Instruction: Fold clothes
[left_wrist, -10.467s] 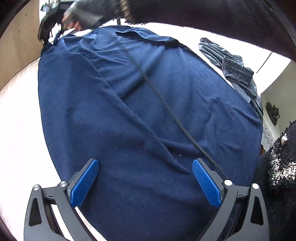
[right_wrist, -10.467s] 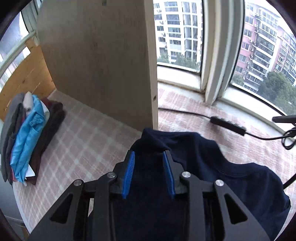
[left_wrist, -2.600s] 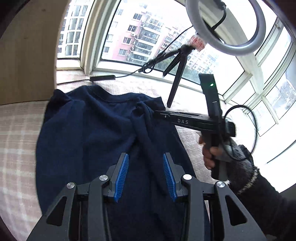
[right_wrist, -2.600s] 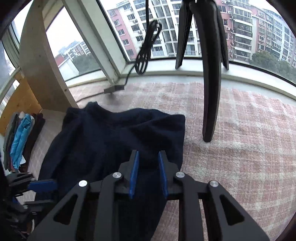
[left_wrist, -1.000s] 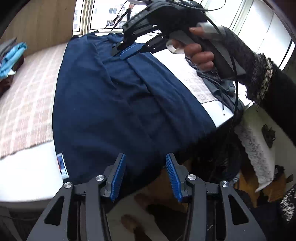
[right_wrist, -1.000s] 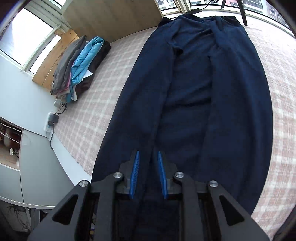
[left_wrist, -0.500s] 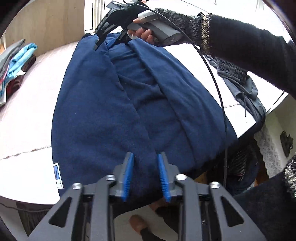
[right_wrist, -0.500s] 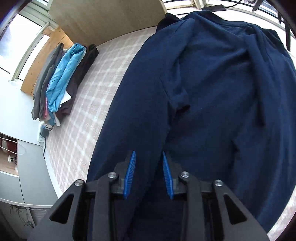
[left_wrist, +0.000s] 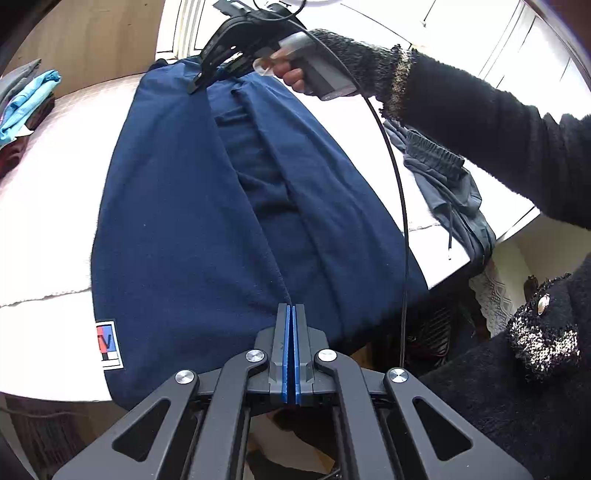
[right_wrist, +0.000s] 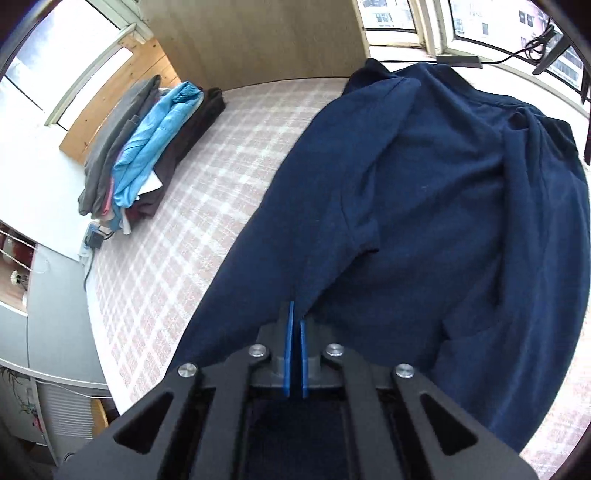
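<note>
A navy garment (left_wrist: 207, 206) lies lengthwise on the checked bed cover, both long sides folded in toward its middle. At the near hem, which hangs over the bed edge, my left gripper (left_wrist: 290, 314) is shut with the inner fold edge pinched between its blue pads. In the right wrist view my right gripper (right_wrist: 295, 321) is shut on a fold of the same garment (right_wrist: 424, 192). The left wrist view shows that right gripper (left_wrist: 194, 86) at the far collar end, tips down on the cloth, held by a gloved hand (left_wrist: 295, 74).
A stack of folded clothes (right_wrist: 147, 147) with a light blue piece on top sits at the left of the checked cover (right_wrist: 184, 229). Grey trousers (left_wrist: 447, 184) hang over the bed's right edge. A black cable (left_wrist: 400, 184) runs from the right gripper. A wooden panel (right_wrist: 258, 40) stands behind.
Both grippers' jaws have closed onto the navy fabric. The right gripper moved up the garment toward the collar end, then held still. The left gripper stayed at the near hem.
</note>
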